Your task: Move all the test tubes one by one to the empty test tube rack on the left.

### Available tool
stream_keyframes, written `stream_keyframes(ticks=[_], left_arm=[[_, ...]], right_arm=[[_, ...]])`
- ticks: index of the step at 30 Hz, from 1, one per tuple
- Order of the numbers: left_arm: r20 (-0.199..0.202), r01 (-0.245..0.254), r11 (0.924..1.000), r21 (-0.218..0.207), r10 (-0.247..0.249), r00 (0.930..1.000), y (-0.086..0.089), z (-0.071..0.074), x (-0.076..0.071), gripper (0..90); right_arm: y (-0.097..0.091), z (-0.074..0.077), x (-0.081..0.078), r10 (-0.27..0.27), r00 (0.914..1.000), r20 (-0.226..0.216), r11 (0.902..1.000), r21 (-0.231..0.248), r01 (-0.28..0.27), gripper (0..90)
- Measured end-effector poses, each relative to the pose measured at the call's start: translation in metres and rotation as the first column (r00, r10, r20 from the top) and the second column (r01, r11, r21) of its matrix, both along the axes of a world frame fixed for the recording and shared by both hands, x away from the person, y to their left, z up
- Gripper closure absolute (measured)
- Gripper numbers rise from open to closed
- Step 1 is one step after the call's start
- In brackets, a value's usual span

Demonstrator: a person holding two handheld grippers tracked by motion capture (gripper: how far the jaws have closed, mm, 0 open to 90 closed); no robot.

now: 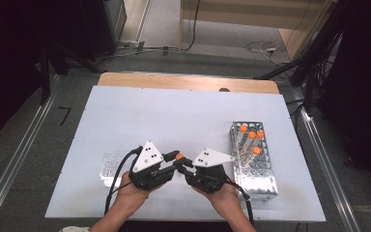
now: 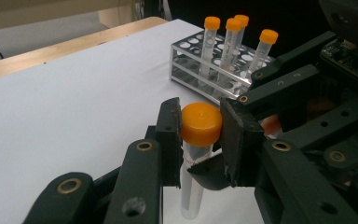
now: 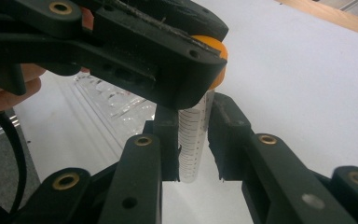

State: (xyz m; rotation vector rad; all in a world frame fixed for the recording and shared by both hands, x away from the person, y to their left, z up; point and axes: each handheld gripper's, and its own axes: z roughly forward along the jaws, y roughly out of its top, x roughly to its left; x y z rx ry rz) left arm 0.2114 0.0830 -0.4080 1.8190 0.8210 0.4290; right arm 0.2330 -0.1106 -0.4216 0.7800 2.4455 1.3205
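A clear graduated tube point(image 3: 192, 140) with an orange cap point(image 2: 200, 122) hangs upright just above the white table, near the front middle. My left gripper point(image 2: 200, 133) is shut on the cap, one pad on each side. My right gripper point(image 3: 193, 144) comes from the opposite side and is shut on the tube's body below the cap. In the high view the left gripper point(image 1: 175, 157) and the right gripper point(image 1: 182, 163) meet tip to tip at the cap point(image 1: 179, 157). From the right gripper view the left gripper's fingers point(image 3: 168, 60) cover most of the cap.
A metal tube rack point(image 1: 256, 181) stands to the right with several orange-capped tubes point(image 1: 251, 136) in its far rows. A clear plastic tray point(image 1: 107, 168) lies to the left of my left hand. The white board point(image 1: 174, 116) stretches away behind the grippers.
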Motion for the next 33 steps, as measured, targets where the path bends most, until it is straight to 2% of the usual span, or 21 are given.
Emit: stream_keyframes(ticks=[3, 4, 6, 12, 15, 18, 22, 28, 33], left_arm=[[0.001, -0.006, 0.9999, -0.010, 0.006, 1.0000, 0.004, 0.002, 0.001, 70.7], [-0.001, -0.011, 0.9997, -0.021, 0.011, 0.9999, 0.007, 0.004, 0.002, 70.7], [-0.006, -0.018, 0.9987, -0.047, 0.018, 0.9998, 0.014, 0.007, 0.004, 70.7], [0.011, -0.047, 0.9922, -0.115, 0.048, 0.9988, 0.036, 0.022, 0.001, 70.7], [0.017, -0.066, 0.9906, -0.120, 0.068, 0.9975, 0.050, 0.029, -0.002, 70.6], [0.022, -0.109, 0.9898, -0.092, 0.111, 0.9936, 0.067, 0.031, -0.007, 70.6], [0.031, -0.190, 0.9796, -0.064, 0.193, 0.9808, 0.093, 0.031, -0.013, 70.6], [0.020, -0.292, 0.9530, -0.081, 0.294, 0.9555, 0.133, 0.031, -0.018, 70.6], [0.008, -0.354, 0.9319, -0.078, 0.356, 0.9345, 0.153, 0.027, -0.019, 70.6]], right_arm=[[-0.003, 0.002, 0.002, 0.017, 0.9997, -0.016, 0.9996, 0.022, -0.017, 55.3], [-0.003, 0.002, 0.002, 0.017, 0.9997, -0.016, 0.9996, 0.022, -0.017, 55.3], [-0.007, 0.003, 0.002, 0.018, 0.9995, -0.025, 0.9992, 0.036, -0.017, 47.2], [-0.012, 0.002, 0.002, -0.005, 0.9996, -0.029, 0.9993, 0.036, 0.006, 38.3], [-0.016, 0.002, 0.001, -0.015, 0.9994, -0.031, 0.9994, 0.030, 0.016, 37.4], [-0.025, 0.004, 0.001, -0.036, 0.9990, -0.026, 0.9992, 0.018, 0.036, 36.5], [-0.035, 0.006, 0.000, -0.052, 0.9984, -0.020, 0.9986, 0.009, 0.053, 36.2], [-0.050, 0.010, -0.001, -0.084, 0.9962, -0.021, 0.9963, 0.017, 0.085, 36.3], [-0.054, 0.009, -0.002, -0.093, 0.9955, -0.020, 0.9956, 0.013, 0.093, 36.2]])
